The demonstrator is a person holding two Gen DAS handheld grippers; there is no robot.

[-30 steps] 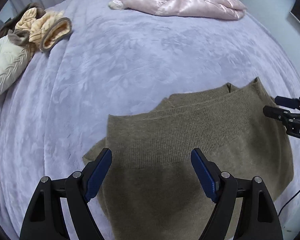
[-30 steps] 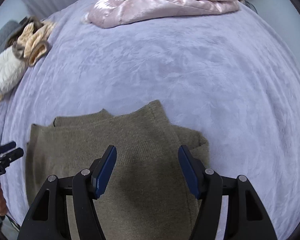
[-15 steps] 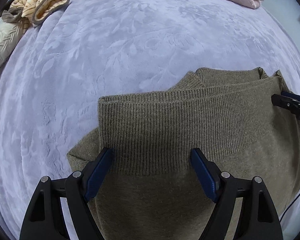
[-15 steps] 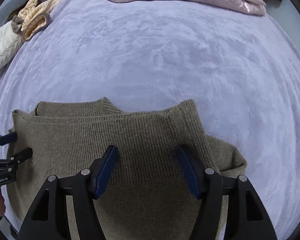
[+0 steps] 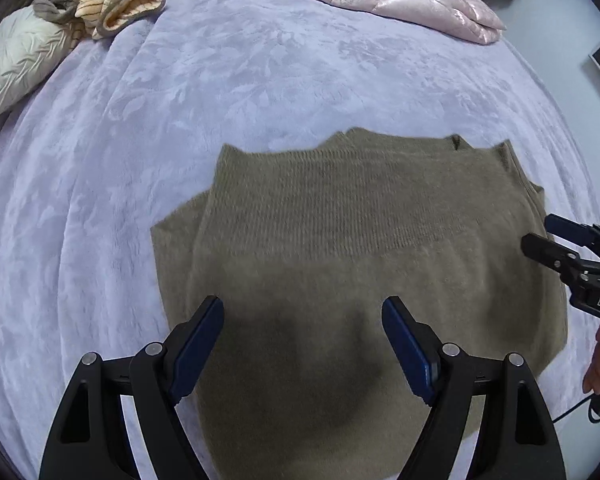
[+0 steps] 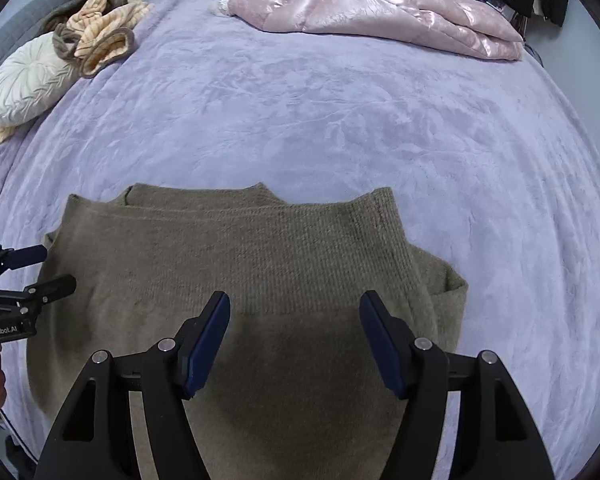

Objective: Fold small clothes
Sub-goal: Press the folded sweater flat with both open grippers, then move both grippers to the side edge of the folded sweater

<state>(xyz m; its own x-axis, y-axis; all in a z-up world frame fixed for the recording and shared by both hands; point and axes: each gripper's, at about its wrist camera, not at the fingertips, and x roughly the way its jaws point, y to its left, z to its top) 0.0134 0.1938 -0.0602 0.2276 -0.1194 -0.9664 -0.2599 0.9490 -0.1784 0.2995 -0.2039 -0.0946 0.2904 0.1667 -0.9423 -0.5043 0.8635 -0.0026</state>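
Nearest to me, my left gripper [image 5: 302, 344] hangs pointing steeply down with its blue-padded fingers spread wide and nothing between them. My right gripper [image 6: 294, 340] is beside it, its jaws opening wider at this moment, and they too are empty. Each gripper hovers over the near part of the task's garment, an olive-brown knitted sweater [image 5: 352, 264] that lies flat on the lavender blanket [image 5: 228, 92] directly beneath me.

The sweater is already doubled over: its ribbed hem band [image 6: 300, 248] lies across the top layer with its edge close to the collar [image 6: 196, 196], which peeks out along the far side. Folded layers stick out at the left and right sides, so the stack is not quite square. I judge that a fold has just been laid down and I have let go of it.

The next move probably calls for pinching an edge, most likely one side, with both grippers closed at matching spots, then carrying it across evenly so the layers beneath do not drag.

Farther off, a cream round cushion [image 6: 28, 76] and a striped peach garment [image 6: 100, 32] sit at the far left. A shiny pink quilted jacket [image 6: 376, 8] lies along the far edge, well apart from the sweater.
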